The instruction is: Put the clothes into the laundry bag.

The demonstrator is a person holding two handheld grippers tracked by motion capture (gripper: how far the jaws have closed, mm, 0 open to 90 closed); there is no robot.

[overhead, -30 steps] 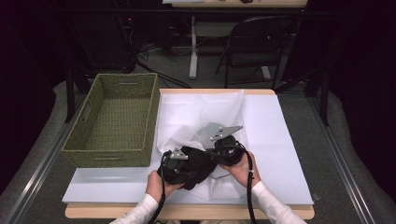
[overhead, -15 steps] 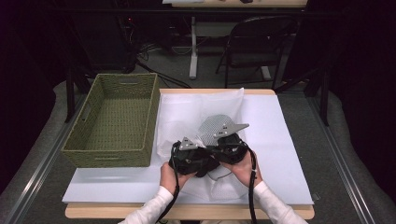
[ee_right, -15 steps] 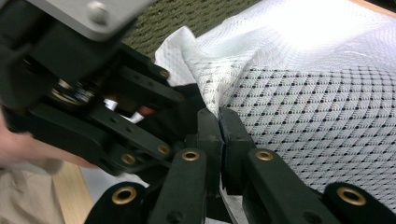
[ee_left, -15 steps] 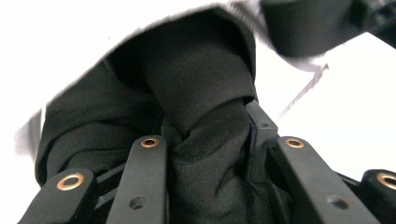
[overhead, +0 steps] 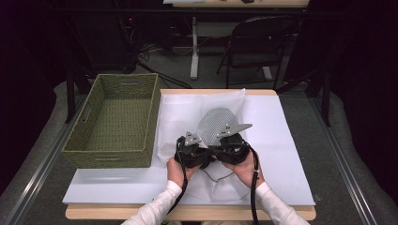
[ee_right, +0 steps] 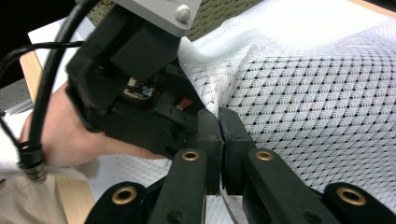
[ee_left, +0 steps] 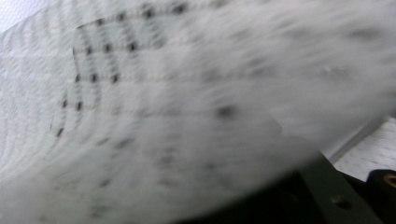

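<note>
Pinching the mesh [ee_right: 327, 107], my right gripper [ee_right: 223, 135] is clamped tight; my left gripper's [overhead: 195, 149] grip I cannot tell. Tugging apart could slip or tear it.

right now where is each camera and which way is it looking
High view: above the person's side, facing forward and down on the white-covered table, the green woven basket and the white dotted mesh fabric; both hands, left gripper and right gripper show.
Left gripper view: on the left gripper, pressed close to the blurred mesh fabric; a dark jaw part at the bottom right.
Right gripper view: on the right gripper, jaws closed on the fabric; left gripper and hand beside it.
Shared: the mesh fabric.
</note>
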